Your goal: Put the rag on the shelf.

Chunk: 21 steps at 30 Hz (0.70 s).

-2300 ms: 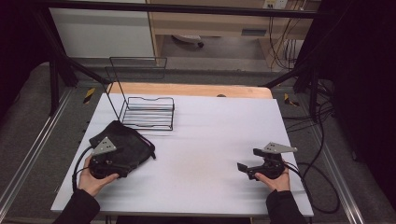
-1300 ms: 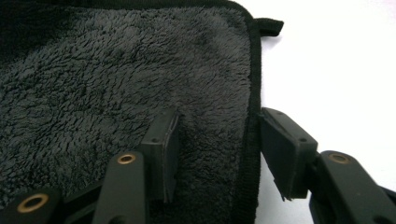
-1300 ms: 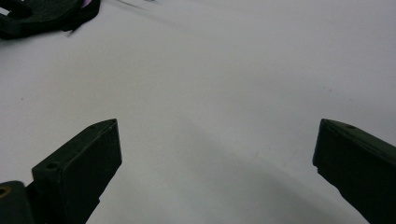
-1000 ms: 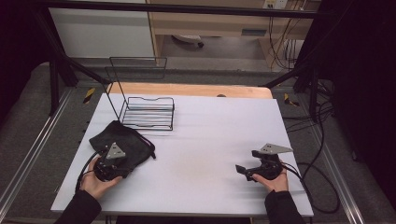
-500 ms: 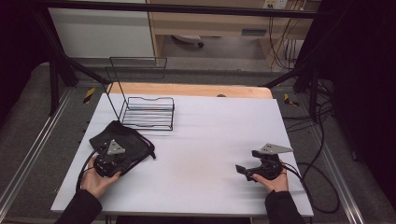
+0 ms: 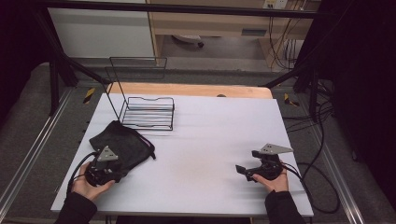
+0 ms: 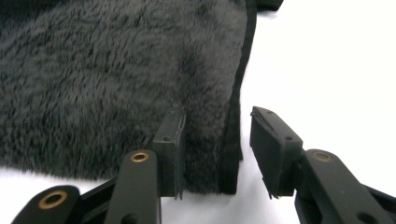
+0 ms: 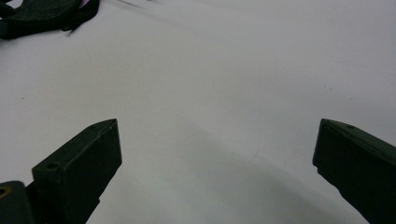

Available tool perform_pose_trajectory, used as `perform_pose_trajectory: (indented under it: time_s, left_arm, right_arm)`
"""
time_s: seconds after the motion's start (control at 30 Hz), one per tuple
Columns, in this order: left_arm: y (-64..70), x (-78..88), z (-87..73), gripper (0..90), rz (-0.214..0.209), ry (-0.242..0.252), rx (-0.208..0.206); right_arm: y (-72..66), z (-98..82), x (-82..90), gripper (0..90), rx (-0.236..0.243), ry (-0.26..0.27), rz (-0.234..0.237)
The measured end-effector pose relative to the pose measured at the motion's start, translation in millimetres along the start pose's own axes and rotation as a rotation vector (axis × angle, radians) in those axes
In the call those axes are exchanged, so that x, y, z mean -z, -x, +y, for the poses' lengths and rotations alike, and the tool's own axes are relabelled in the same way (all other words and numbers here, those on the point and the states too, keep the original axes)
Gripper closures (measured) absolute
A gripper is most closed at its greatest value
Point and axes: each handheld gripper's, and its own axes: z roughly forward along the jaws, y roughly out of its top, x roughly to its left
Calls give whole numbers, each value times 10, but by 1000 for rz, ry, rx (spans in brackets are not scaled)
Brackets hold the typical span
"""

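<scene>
A white desk point(image 6: 210, 154) sits in a dim workshop, dark frame rails on both sides and cables trailing off to the right. At the back left stands a black wire rack point(image 6: 147, 112), nothing in it. In front of the rack, near the desk's left edge, lies the thing in play: a black fleecy drawstring pouch point(image 6: 122, 144), flat on the surface.

Down at the near left, the left claw point(image 6: 109, 161) is right at the pouch's near corner. The left gripper view brings us in close: the fuzzy fabric point(image 7: 112, 79) runs under and between the jaws, the hemmed edge point(image 7: 233, 135) stands up in the gap, and the jaws have just been opening. One jaw rests against the pile, the other stands clear over bare desk, so nothing is pinched. I read this as the grasp stage, a try at catching that hem.

Over on the near right, the right claw point(image 6: 245, 171) waits low over open desk, well apart from the pouch. Its own view shows the jaws spread wide with plain white surface between them point(image 8: 210, 140).

Next move, as I judge it: centre the hem between the left jaws and close firmly. The soft pile could slide, so the bite should take the stitched edge and not loose fluff.
</scene>
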Motion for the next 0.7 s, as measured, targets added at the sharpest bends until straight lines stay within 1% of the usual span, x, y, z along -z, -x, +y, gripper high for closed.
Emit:
perform_pose_trajectory:
  time_s: [0.07,0.1,0.13,0.3,0.37,0.47,0.5,0.53,0.57,0.6,0.63,0.67,0.7]
  left_arm:
    - [-1,-7,-12,569,1,3,3]
    - [-4,-25,-14,596,10,-1,1]
    - [0,-48,-12,609,27,-5,-9]
    - [33,-102,-13,607,66,0,-62]
    - [42,-107,-18,608,71,2,-65]
    - [37,-114,-1,613,72,-7,-62]
    - [19,-110,12,661,89,-13,-52]
    - [-4,-112,15,758,94,-16,-50]
    - [-4,-112,15,763,94,-16,-50]
    - [-24,-109,23,763,81,-20,-32]
    - [-38,-107,31,773,72,-24,-26]
    - [-60,-103,37,783,58,-25,-13]
    - [-87,-97,39,783,40,-24,6]
  right_arm:
    - [1,0,-4,18,0,-1,-1]
    - [2,-2,-8,18,1,-3,-1]
    - [-1,-3,-10,18,0,-6,-1]
    - [0,-1,-6,18,0,-1,-2]
    - [-2,-2,-6,18,1,1,-3]
    - [-3,-1,-6,18,-1,1,-2]
    - [-2,-1,-6,18,-2,2,-3]
    - [-2,-1,-5,18,-2,1,-2]
    - [-2,-1,-6,18,-2,0,-1]
    - [-2,-1,-6,18,-2,0,-1]
    - [-1,-1,-7,18,-1,1,0]
    - [0,0,-7,18,-1,-1,0]
    - [0,0,-7,18,-1,-1,0]
